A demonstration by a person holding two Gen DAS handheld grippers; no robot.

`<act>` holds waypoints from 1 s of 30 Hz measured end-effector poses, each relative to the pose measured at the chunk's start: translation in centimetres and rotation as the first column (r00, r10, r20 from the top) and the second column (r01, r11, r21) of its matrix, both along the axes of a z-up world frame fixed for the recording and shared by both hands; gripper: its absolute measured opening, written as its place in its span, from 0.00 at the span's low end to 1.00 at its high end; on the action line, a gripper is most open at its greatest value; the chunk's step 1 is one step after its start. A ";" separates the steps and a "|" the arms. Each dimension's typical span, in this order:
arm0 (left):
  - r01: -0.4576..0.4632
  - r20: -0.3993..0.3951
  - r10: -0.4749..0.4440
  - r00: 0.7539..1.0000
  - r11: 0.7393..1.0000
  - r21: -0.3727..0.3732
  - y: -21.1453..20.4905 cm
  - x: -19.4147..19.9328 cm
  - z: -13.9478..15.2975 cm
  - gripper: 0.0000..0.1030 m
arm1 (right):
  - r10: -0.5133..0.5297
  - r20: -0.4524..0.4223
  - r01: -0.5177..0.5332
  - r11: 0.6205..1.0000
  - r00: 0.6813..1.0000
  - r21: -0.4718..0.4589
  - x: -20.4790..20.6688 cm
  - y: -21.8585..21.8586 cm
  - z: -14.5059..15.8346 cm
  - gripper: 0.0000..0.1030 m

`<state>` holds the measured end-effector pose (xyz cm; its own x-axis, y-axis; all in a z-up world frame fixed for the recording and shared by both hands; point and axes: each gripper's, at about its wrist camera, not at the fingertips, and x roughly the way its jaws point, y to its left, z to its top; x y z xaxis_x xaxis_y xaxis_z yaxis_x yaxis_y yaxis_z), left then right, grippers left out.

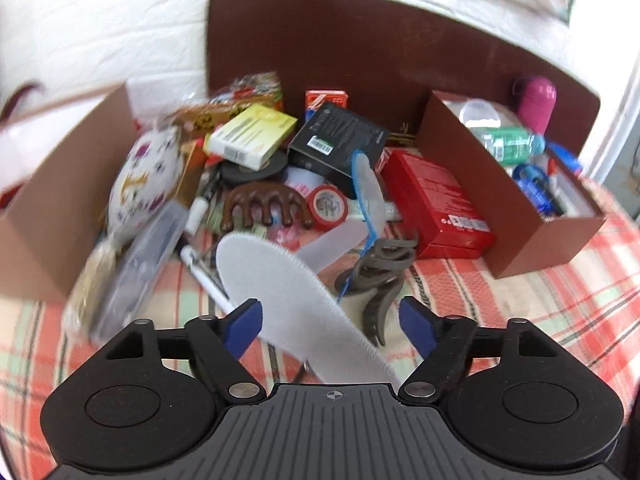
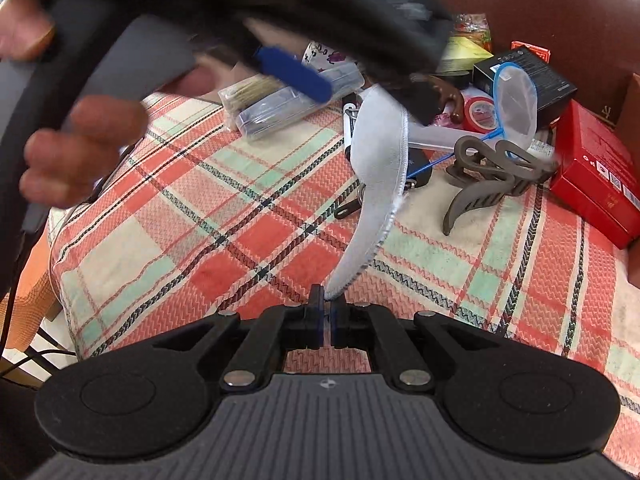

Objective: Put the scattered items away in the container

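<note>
**Insole changes grip as clutter waits**

The right hand-held gripper [image 2: 325,312] pinches the tip of a white insole [image 1: 288,300] above the plaid-covered bed [image 2: 180,208], while the left hand-held gripper [image 1: 332,320] stands wide around it, pads not pressing. The brown box [image 1: 516,216] already holds bottles. A hair claw [image 1: 380,280], red carton [image 1: 436,208] and comb [image 1: 264,204] remain scattered, so most tidying is left.

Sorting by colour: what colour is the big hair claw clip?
Grey-brown hair claw clip; right wrist view shows it best.
</note>
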<state>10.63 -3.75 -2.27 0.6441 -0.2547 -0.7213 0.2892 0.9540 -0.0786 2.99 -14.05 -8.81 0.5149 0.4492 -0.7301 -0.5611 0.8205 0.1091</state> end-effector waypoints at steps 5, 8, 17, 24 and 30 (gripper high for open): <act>-0.002 -0.106 -0.004 0.994 0.998 -0.055 0.7 1.6 -2.1 0.12 | 0.001 0.002 -0.001 1.000 1.000 0.008 -0.2 -0.2 0.1 0.03; -0.039 -0.095 0.031 0.995 0.996 -0.081 2.5 0.7 -1.9 0.05 | -0.012 0.004 0.012 1.000 1.000 0.016 -0.3 -0.6 0.2 0.06; -0.175 -0.138 0.162 0.977 0.981 -0.086 8.4 -2.4 -3.7 0.02 | -0.053 0.009 0.051 0.992 0.999 0.112 0.3 -2.7 1.6 0.39; -0.219 -0.196 0.195 0.961 0.970 -0.110 10.4 -2.8 -6.0 0.30 | -0.079 0.020 0.075 0.986 0.997 0.146 0.8 -2.9 2.6 0.43; -0.242 -0.204 0.219 0.954 0.965 -0.099 10.5 -1.7 -6.8 0.40 | -0.137 0.031 0.132 0.982 0.990 0.136 2.1 -2.8 3.0 0.43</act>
<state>8.97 6.78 -9.09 0.5501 -0.2087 -0.8086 0.0312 0.9727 -0.2298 5.12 -16.87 -5.81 0.6053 0.4656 -0.6457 -0.4526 0.8685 0.2020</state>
